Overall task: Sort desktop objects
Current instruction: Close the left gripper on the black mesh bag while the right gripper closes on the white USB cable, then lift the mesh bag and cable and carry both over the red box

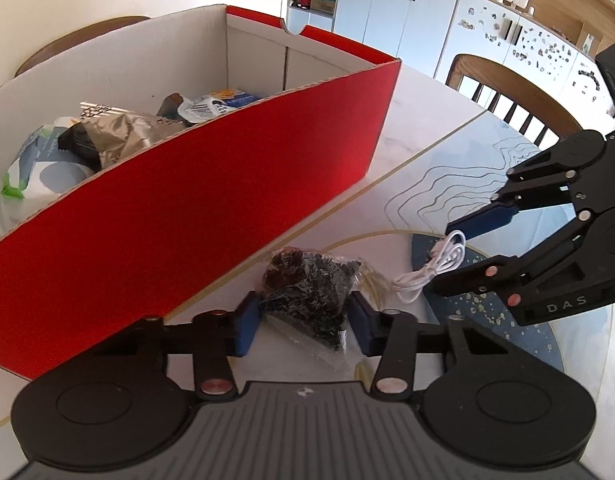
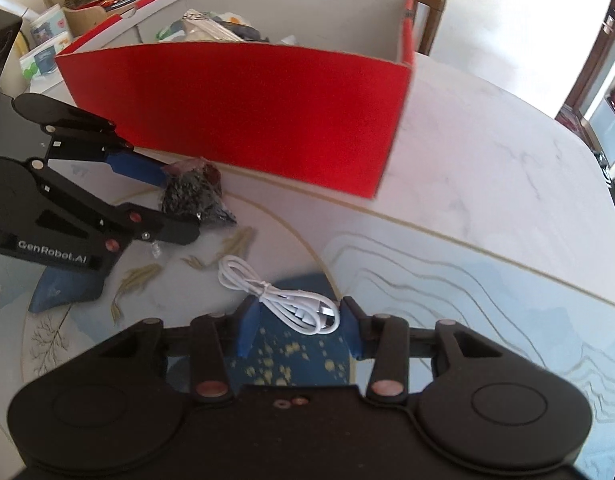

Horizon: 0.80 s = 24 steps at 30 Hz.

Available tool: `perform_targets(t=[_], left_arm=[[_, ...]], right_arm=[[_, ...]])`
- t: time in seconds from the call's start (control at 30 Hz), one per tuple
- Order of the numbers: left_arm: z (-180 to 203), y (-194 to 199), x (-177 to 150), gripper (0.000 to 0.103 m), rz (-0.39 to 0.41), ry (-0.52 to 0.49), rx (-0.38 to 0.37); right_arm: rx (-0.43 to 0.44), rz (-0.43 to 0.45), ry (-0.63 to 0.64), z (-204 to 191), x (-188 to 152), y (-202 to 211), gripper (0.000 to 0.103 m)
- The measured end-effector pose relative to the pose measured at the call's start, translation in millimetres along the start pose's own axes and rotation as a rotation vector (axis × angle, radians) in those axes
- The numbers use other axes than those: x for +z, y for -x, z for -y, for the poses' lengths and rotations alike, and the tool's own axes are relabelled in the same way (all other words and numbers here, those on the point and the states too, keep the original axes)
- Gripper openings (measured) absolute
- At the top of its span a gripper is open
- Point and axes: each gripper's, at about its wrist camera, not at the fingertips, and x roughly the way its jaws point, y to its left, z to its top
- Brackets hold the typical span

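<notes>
A clear bag of dark dried bits (image 1: 307,292) lies on the table beside the red cardboard box (image 1: 195,216). My left gripper (image 1: 303,320) is open with its blue pads on either side of the bag, which also shows in the right wrist view (image 2: 195,196). A coiled white cable (image 2: 287,300) lies on the patterned mat. My right gripper (image 2: 301,326) is open with the cable's plug end between its pads. The right gripper also shows in the left wrist view (image 1: 459,256), next to the cable (image 1: 431,272).
The box holds several packets and wrappers (image 1: 107,136). Its red wall (image 2: 243,120) stands just behind both grippers. A wooden chair (image 1: 507,92) and white cabinets (image 1: 407,16) are beyond the table. The marble tabletop (image 2: 487,168) stretches to the right.
</notes>
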Motion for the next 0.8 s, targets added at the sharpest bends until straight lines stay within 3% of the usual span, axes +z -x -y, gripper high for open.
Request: perform_targets(t=[0.17, 0.8], left_arm=[[7, 4, 1, 0.033, 0.007, -0.013, 0.02], [32, 77, 1, 0.033, 0.084, 0.055, 0.037]], right_arm=[[-0.005, 0.009, -0.039, 3, -12, 11, 0.042], [-0.004, 0.094, -0.063, -10, 9, 61, 0.042]])
